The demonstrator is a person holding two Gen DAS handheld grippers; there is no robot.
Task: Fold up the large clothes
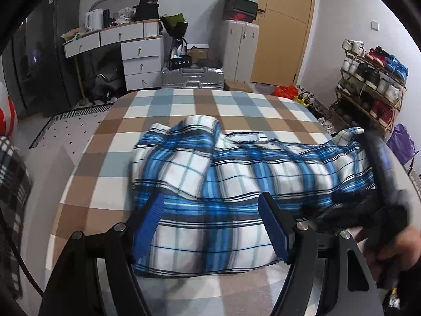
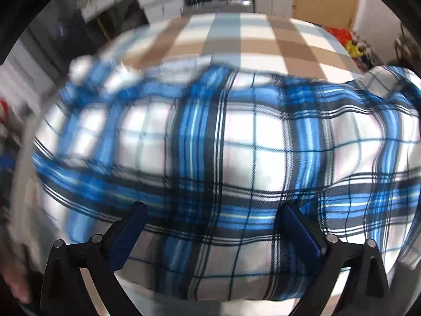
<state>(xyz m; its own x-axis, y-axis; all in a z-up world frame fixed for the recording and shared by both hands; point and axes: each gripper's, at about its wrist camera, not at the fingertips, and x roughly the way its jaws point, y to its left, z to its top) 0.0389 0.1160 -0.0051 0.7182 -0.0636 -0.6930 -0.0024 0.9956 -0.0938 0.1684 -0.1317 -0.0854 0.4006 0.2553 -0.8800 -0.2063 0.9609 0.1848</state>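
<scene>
The shirt (image 1: pixel 236 168) is spread across the bed (image 1: pixel 184 105); drawers (image 1: pixel 139 60) and suitcases (image 1: pixel 192 75) are seen behind, a shoe rack (image 1: pixel 368 84) right.

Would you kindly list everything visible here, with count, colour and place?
plaid shirt: one, blue and white, spread across the bed
bed cover: one, brown, white and pale blue checks, under the shirt
drawer desk: one, white, far left wall
kettle: one, white, on the desk
suitcase: one, silver, beyond the bed
shoe rack: one, full, right wall
door: one, tan, far wall
left gripper: blue fingers open above the shirt
right gripper: blue fingers open above the shirt
</scene>
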